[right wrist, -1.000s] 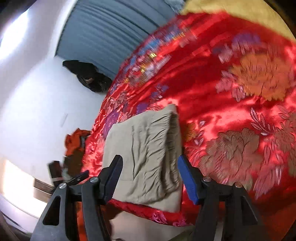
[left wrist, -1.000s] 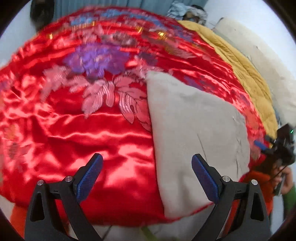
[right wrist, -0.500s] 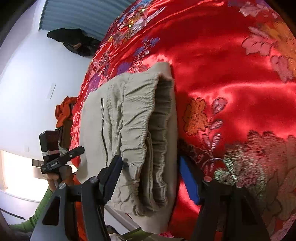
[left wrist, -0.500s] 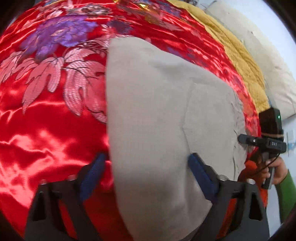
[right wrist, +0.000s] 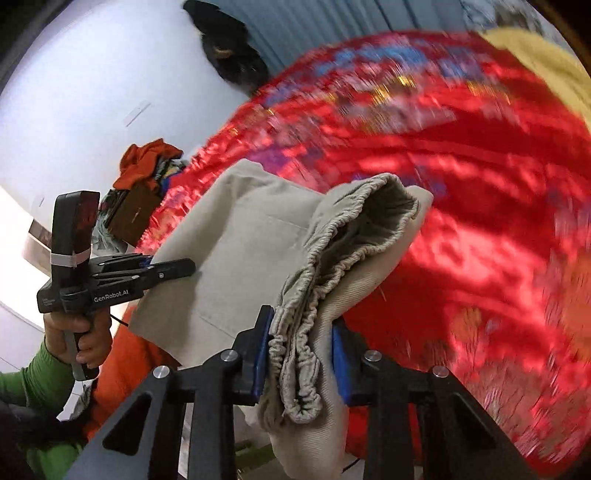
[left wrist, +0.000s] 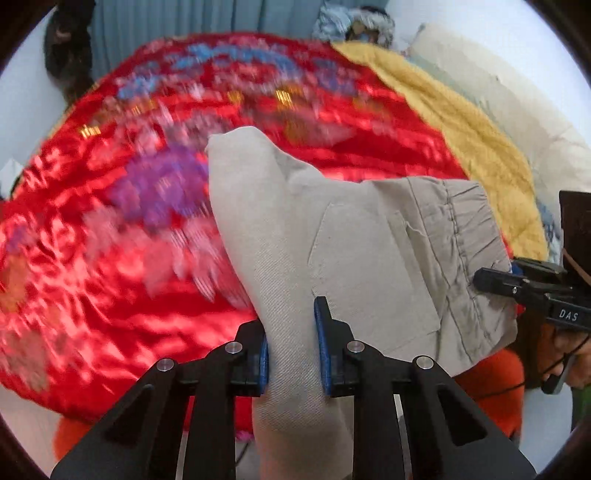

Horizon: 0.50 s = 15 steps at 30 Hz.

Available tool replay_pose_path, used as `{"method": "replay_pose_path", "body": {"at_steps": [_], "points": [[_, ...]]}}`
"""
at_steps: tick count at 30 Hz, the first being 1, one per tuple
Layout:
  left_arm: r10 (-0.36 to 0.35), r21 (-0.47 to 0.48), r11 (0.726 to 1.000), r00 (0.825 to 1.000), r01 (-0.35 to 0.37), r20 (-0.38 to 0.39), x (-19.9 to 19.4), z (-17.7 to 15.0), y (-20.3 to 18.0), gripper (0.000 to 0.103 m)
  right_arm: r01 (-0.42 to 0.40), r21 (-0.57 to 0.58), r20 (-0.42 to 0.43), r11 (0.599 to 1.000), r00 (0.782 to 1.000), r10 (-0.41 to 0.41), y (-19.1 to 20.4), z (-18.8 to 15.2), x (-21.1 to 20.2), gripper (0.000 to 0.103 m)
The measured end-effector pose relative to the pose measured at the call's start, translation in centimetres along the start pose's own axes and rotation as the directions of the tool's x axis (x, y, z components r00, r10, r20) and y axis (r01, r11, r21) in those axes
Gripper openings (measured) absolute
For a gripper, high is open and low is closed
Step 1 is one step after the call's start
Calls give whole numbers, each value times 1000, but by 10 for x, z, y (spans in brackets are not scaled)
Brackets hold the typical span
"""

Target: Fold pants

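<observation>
Beige pants (left wrist: 354, 258) clamped in both tools.

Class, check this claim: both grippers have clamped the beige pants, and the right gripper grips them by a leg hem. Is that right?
Not quite. The right gripper clamps the pants at the gathered elastic waistband, not a leg hem; the right wrist view shows it. The left gripper does clamp the pants too.

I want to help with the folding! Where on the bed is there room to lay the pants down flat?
The widest bare room is the red flowered bedspread, between the lifted beige pants and the far blue curtain. It is more crowded toward the yellow blanket edge and near the orange clothes pile beside the bed.
</observation>
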<state>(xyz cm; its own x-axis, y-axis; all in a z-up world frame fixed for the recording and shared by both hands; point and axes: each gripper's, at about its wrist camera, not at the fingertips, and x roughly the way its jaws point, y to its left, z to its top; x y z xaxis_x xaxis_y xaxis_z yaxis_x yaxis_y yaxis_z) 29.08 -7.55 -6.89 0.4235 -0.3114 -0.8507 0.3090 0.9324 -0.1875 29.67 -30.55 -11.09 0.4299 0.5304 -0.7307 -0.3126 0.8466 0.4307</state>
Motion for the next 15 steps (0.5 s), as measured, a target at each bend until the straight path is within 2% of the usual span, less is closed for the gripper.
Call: {"method": "replay_pose_path", "body": {"at_steps": [1,5,6,7,8,9,10,12,15], "points": [[5,-12,1000,999,-5,33,-6,15,9,20,-5,-10,11,1000,1000,5,3,6,-3,30],[22,-67,998,992,-13,122,-5,58,41,22,-17,-40,79,999,997,20,10,64,2,30],[34,-69,997,989,-25,142,3,67,51,29,-12,-43,98,999,995,16,8,81,9,30],[61,-90,995,986,-47,157,13,73,65,45,0,-39,106,999,994,5,7,90,14,32],[93,-114,991,981,-75,167,21,72,75,56,14,-17,107,1000,994,-12,-1,100,23,36],[127,-130,986,976,-105,176,25,69,85,70,43,29,94,999,995,-46,-14,106,34,40],[191,-151,975,965,-165,177,31,59,101,71,74,55,85,996,993,-78,-22,108,40,41],[238,-154,965,959,-215,155,35,35,120,71,135,96,78,986,987,-143,-40,98,43,41],[282,-130,955,950,-265,135,30,-14,131,74,202,107,64,974,976,-210,-61,62,30,42]]}}
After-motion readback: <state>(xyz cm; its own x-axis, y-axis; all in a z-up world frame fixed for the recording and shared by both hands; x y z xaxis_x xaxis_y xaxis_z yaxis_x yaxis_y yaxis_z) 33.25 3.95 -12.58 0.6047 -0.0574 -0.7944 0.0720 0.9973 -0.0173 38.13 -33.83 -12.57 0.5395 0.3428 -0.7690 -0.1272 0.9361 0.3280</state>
